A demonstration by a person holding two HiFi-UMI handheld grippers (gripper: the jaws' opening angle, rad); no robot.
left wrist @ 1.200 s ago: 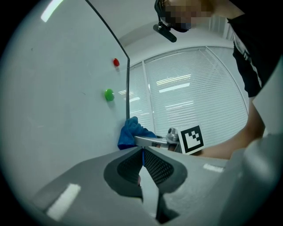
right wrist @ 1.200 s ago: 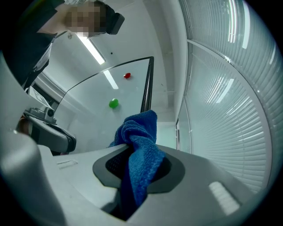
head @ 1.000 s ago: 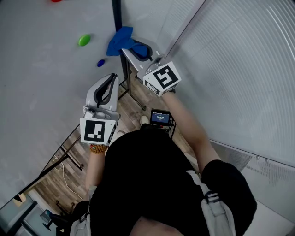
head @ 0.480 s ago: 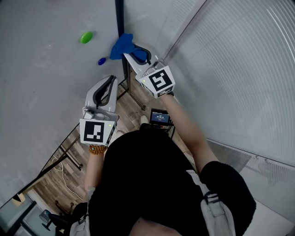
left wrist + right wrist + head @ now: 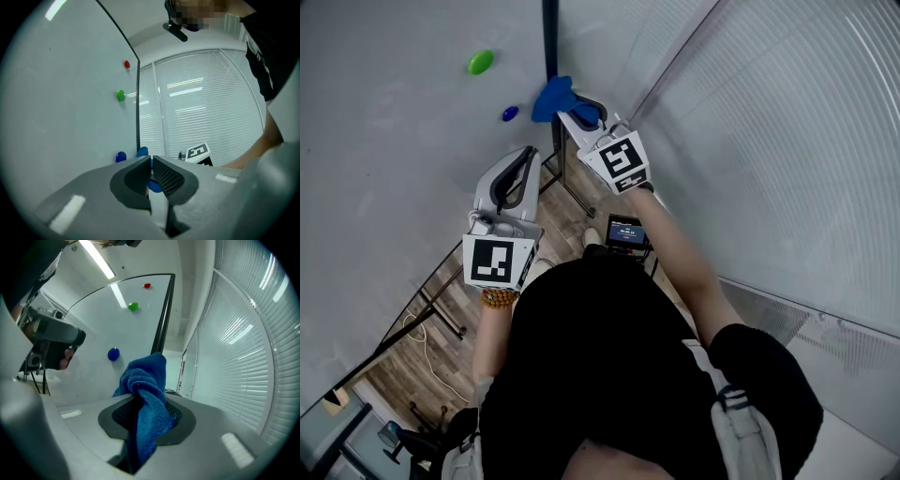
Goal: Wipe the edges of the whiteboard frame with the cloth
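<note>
Right gripper (image 5: 146,414) pinches the blue cloth (image 5: 146,380), whose bunched end hides part of the whiteboard frame (image 5: 164,315) at twelve o'clock; left gripper (image 5: 152,174), at its eight o'clock, is pressed together, empty.

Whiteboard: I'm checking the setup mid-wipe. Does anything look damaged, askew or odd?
Nothing stands out. The blue cloth is clamped in the right gripper beside the dark frame. The left gripper is shut and empty. The red magnet, green magnet and blue magnet sit on the whiteboard.
</note>
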